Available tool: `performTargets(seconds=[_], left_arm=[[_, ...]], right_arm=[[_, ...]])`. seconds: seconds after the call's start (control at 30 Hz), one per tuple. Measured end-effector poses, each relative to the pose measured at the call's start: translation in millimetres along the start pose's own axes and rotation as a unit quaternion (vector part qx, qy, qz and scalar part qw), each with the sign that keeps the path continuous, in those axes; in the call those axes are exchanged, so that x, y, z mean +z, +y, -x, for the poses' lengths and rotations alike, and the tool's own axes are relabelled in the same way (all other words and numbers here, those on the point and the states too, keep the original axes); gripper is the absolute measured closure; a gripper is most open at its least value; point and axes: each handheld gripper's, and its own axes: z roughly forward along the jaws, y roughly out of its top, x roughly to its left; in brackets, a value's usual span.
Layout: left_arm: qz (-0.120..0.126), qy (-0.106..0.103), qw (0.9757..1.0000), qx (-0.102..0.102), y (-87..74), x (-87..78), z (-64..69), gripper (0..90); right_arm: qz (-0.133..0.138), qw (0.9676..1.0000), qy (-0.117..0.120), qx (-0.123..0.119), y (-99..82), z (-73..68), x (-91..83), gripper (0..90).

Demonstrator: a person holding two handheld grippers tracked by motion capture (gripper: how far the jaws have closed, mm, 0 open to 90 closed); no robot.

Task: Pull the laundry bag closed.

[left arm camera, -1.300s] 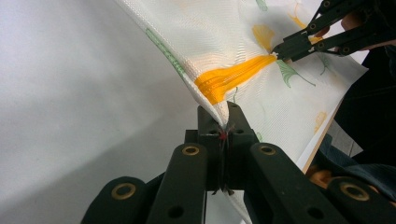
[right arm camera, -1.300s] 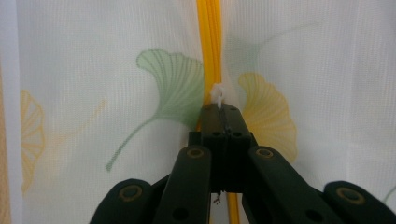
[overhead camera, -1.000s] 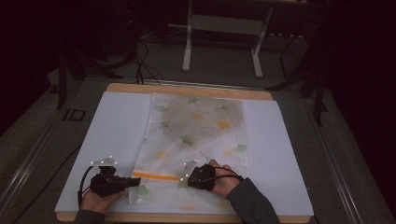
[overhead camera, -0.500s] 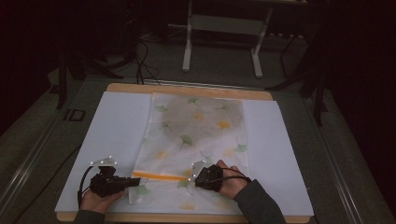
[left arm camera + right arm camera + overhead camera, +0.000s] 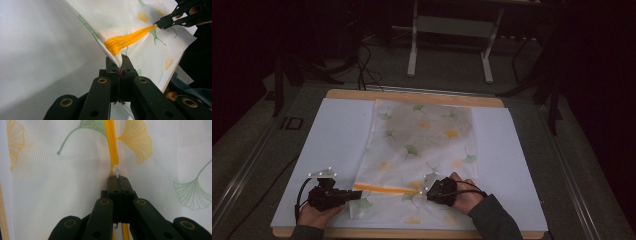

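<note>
While my left gripper [image 5: 354, 194] stays clamped on the near left corner of the leaf-printed mesh bag [image 5: 422, 150], right at the end of its orange zipper [image 5: 387, 189], my right gripper [image 5: 428, 191] has slid further to the right along that zipper than it stood a second ago. Its jaws are pressed together on the white zipper pull [image 5: 116, 170]. The bag lies flat on the white sheet [image 5: 337, 135] covering the table, near edge toward me. My reading: the zip is being drawn across, with roughly the right-hand third left to travel.
</note>
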Motion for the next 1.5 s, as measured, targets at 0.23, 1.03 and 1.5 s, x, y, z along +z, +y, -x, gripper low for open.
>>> performTargets(seconds=[0.23,1.03,1.5], left_arm=[[0.0,0.0,1.0,-0.001,-0.3,-0.4,-0.1,88.4],[0.002,0.002,1.0,-0.003,-0.3,-1.5,-0.9,88.5],[0.002,0.001,1.0,-0.005,-0.5,-2.2,-1.5,88.5]], right_arm=[[-0.003,1.0,-0.003,0.006,-7.4,0.8,-3.1,90.0],[-0.015,0.9998,-0.009,0.014,-23.5,4.3,-10.3,90.0],[-0.019,0.9996,-0.009,0.017,-29.4,5.6,-15.0,90.0]])
